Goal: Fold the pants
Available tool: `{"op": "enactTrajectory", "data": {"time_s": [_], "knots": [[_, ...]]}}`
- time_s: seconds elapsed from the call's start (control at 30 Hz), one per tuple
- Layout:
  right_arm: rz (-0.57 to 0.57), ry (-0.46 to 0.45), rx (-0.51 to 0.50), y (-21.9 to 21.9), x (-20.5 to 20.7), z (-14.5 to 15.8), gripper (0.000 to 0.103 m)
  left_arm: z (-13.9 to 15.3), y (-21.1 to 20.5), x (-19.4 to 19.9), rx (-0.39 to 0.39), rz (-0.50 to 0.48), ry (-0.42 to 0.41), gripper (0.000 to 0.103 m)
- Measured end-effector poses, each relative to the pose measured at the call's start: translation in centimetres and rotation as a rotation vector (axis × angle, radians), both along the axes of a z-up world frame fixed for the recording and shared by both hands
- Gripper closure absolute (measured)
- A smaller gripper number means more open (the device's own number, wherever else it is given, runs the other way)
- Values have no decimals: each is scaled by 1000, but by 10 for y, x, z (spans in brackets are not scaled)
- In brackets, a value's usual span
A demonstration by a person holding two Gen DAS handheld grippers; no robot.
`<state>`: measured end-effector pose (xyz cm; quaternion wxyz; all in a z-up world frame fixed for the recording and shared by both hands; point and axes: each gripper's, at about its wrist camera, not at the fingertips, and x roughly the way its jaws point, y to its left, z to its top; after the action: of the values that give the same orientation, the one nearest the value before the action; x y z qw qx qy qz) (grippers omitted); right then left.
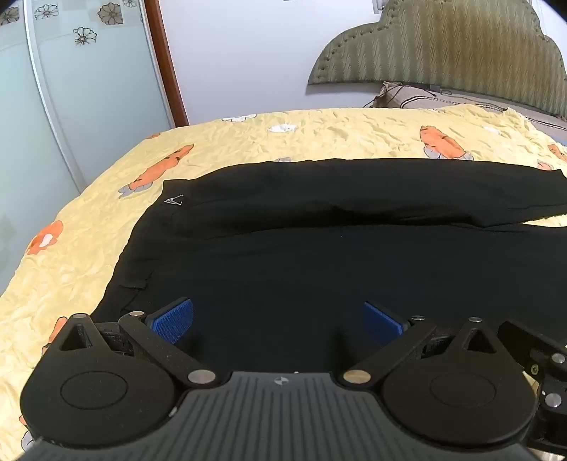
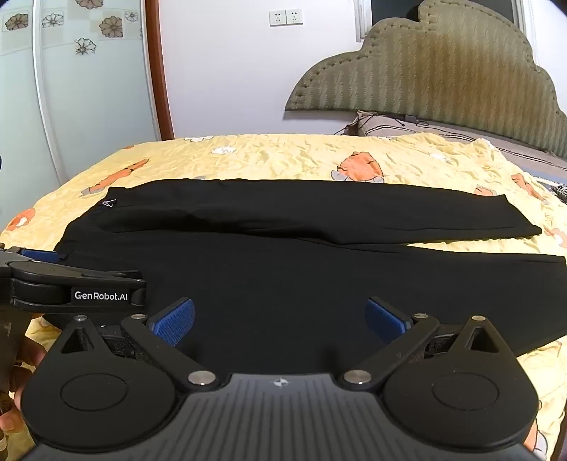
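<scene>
Black pants (image 1: 319, 248) lie flat on the bed, waistband to the left with a small white logo (image 1: 173, 201), both legs running right. They also show in the right wrist view (image 2: 301, 255), far leg on top of the near leg's edge. My left gripper (image 1: 278, 321) is open, blue pads wide apart, hovering over the near waist area. My right gripper (image 2: 280, 321) is open above the near leg. The left gripper's body (image 2: 71, 283) shows at the left of the right wrist view, just beside the right gripper.
The bed has a yellow quilt with orange carrot prints (image 2: 319, 156). A padded olive headboard (image 2: 443, 78) and pillow (image 2: 382, 124) stand at the far right. A wardrobe with flower-patterned glass doors (image 1: 71, 71) stands beyond the bed's left edge. Wall sockets (image 2: 285, 17) are behind.
</scene>
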<state>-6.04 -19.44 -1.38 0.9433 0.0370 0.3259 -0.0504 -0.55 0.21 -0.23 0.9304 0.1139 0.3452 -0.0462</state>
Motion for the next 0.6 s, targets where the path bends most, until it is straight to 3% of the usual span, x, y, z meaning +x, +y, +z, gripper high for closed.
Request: {"op": "enactTrajectory", "data": {"time_s": [0.6], "knots": [[0, 1, -5, 1, 2, 5, 0, -1, 2, -1, -13, -9, -11, 1]]}}
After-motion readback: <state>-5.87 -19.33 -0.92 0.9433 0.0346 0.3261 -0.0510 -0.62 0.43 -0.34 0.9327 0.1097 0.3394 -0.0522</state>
